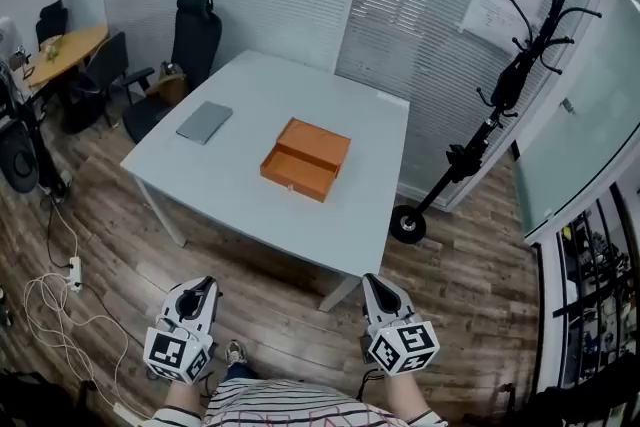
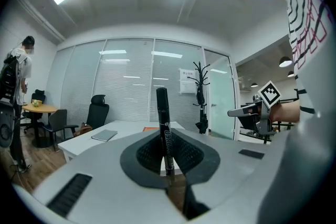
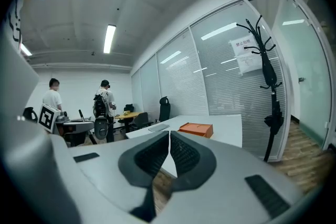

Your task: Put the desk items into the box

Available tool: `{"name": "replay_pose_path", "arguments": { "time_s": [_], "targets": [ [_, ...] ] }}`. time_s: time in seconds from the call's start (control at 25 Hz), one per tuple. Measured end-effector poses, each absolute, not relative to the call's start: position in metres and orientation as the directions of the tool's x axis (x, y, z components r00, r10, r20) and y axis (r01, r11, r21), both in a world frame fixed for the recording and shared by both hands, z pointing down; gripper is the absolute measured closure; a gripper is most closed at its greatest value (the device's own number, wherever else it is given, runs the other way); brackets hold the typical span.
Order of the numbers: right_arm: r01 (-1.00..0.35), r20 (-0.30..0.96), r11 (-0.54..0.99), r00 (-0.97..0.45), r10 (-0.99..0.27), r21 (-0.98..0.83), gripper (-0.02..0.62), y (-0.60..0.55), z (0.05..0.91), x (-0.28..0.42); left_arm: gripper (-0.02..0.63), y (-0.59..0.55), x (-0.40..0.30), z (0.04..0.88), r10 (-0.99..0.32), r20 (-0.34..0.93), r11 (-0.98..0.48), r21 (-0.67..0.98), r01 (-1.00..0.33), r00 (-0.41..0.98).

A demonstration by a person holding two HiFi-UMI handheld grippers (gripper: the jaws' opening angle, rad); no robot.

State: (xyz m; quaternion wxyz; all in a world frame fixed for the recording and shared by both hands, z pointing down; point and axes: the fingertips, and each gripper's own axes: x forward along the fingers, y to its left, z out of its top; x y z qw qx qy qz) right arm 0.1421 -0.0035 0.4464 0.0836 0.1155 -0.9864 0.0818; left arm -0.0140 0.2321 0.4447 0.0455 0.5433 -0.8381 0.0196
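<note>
An orange box (image 1: 305, 158) with its drawer slid out lies near the middle of the white table (image 1: 250, 195); it also shows in the right gripper view as an orange box (image 3: 196, 129). A grey notebook (image 1: 204, 122) lies at the table's left. My left gripper (image 1: 199, 295) hangs well short of the table's near edge, shut on a black marker (image 2: 164, 131) that stands upright between its jaws. My right gripper (image 1: 380, 293) is at the same distance, shut with nothing in it (image 3: 169, 145).
A black coat stand (image 1: 505, 85) leans at the table's right. Black office chairs (image 1: 190, 40) stand behind the table's far left, near a round wooden table (image 1: 65, 52). Cables (image 1: 55, 290) lie on the wooden floor at the left. Two persons (image 3: 79, 107) stand far off.
</note>
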Motion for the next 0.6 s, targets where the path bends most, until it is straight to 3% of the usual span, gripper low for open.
{"name": "replay_pose_path", "arguments": {
  "time_s": [0.6],
  "targets": [
    [-0.484,0.19,0.858,-0.871,-0.454,-0.17,0.568,0.043,0.449,0.059,0.572,0.228,-0.156,0.441,-0.981,0.119,0.154,-0.001,-0.988,-0.153]
  ]
}}
